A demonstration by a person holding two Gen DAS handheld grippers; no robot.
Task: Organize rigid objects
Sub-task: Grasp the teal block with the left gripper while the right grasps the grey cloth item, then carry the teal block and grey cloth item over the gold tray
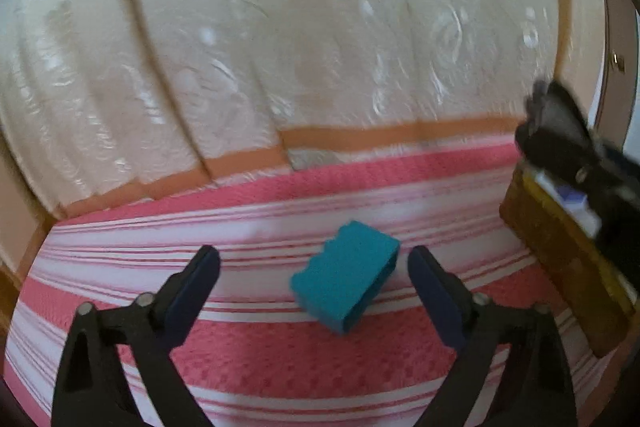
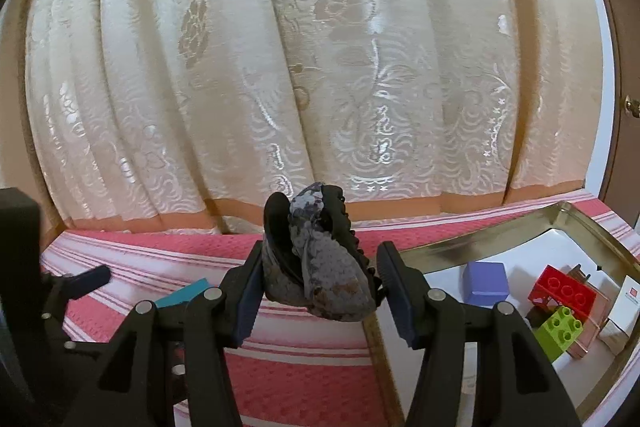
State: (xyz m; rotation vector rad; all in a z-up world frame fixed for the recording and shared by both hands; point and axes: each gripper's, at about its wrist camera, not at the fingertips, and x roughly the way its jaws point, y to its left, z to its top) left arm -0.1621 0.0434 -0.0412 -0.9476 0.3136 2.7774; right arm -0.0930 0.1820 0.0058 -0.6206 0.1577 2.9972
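Left wrist view: left tool (image 1: 314, 269) open, jaws wide either side of a teal block (image 1: 346, 277) lying on the pink-striped cloth (image 1: 280, 359), pads clear of it; gold tray (image 1: 568, 259) at right edge, blurred. Right wrist view: right tool (image 2: 316, 283) closed on a small grey shoe (image 2: 320, 267), held toe-down, heel up, clear of the cloth beside the tray's (image 2: 436, 251) left rim. Tray holds a purple cube (image 2: 486, 283), red brick (image 2: 562, 291) and green brick (image 2: 560, 331); cream curtain (image 2: 280, 67) behind.
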